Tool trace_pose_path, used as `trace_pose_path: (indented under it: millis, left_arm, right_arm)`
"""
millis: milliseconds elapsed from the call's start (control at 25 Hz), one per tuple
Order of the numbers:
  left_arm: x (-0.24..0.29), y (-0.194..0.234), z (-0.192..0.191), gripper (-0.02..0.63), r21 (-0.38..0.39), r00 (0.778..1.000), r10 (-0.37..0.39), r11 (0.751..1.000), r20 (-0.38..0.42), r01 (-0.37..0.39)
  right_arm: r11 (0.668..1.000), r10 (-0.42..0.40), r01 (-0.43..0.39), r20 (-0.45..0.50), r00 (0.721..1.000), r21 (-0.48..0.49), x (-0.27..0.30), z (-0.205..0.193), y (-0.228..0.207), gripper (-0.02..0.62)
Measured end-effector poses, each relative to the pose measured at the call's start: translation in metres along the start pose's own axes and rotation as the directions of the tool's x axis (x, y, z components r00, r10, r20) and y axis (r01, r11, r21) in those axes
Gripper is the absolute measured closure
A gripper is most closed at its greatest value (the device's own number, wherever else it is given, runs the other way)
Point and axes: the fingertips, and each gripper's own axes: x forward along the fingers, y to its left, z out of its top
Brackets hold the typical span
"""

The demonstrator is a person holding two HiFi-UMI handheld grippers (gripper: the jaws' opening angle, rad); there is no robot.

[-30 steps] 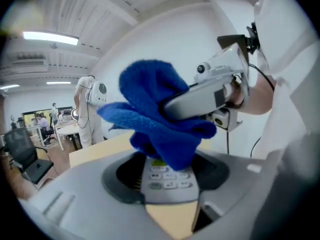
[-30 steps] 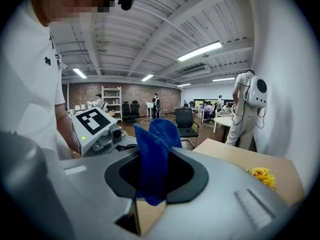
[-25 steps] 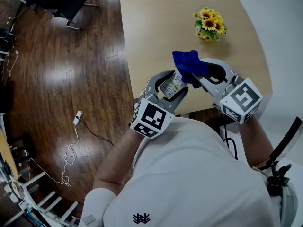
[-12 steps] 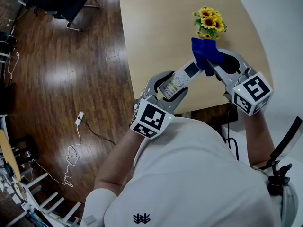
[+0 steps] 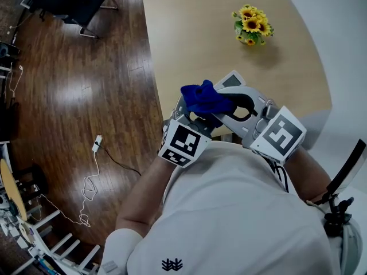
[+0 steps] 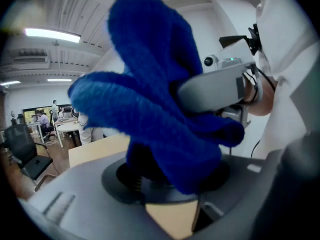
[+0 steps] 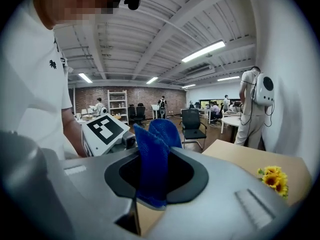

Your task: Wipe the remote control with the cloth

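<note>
Cloth [image 5: 202, 95] in R gripper [image 5: 218, 103], angled across remote [image 5: 232, 80], L gripper [image 5: 199, 114] holding it

A light wooden tabletop [image 5: 189, 33] with rounded corners stands on a dark, glossy plank floor [image 5: 74, 90]. A small bunch of sunflowers [image 5: 252, 26] sits towards its far right side. A black chair [image 5: 77, 2] stands at the far left, and a white cable [image 5: 90, 179] lies looped on the floor. The room is a large open office with a white beamed ceiling [image 7: 165, 29] and strip lights [image 7: 202, 51]. A plain white wall [image 7: 295, 84] runs beside the tabletop, and a brick wall [image 7: 145, 95] closes the far end. There is a white shelf [image 7: 116, 104], an office chair [image 7: 192, 125] and a standing person [image 7: 252, 104] near the desks [image 7: 230, 119].
</note>
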Motion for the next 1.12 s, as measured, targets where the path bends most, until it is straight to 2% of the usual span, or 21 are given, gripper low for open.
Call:
trace_pose_path:
  millis: [120,360,640,880,1000,1120]
  left_arm:
    - [-0.002,0.000,0.000,0.334,0.000,1.000,0.002,1.000,0.002,-0.002]
    - [-0.010,0.004,-0.001,0.334,-0.009,1.000,0.018,1.000,0.010,-0.018]
    - [-0.013,0.005,-0.005,0.334,-0.012,1.000,0.022,1.000,0.004,-0.021]
    - [-0.015,0.008,-0.011,0.334,-0.032,1.000,0.030,0.999,-0.008,-0.031]
    - [-0.011,0.012,-0.020,0.334,-0.061,0.998,0.054,0.997,-0.019,-0.055]
    - [0.004,0.029,-0.032,0.334,-0.113,0.992,0.114,0.987,-0.048,-0.119]
  right_arm:
    - [1.000,-0.017,0.017,-0.002,1.000,-0.020,0.000,-0.010,-0.012,0.511]
    - [0.992,-0.126,0.126,-0.033,0.991,0.002,-0.017,-0.023,-0.057,0.511]
    - [0.967,-0.249,0.252,-0.071,0.966,0.038,-0.042,-0.040,-0.103,0.511]
    - [0.943,-0.320,0.326,-0.087,0.943,0.063,-0.058,-0.050,-0.124,0.511]
    - [0.936,-0.335,0.342,-0.093,0.938,0.082,-0.066,-0.059,-0.129,0.511]
    - [0.933,-0.333,0.344,-0.109,0.937,0.109,-0.074,-0.075,-0.143,0.511]
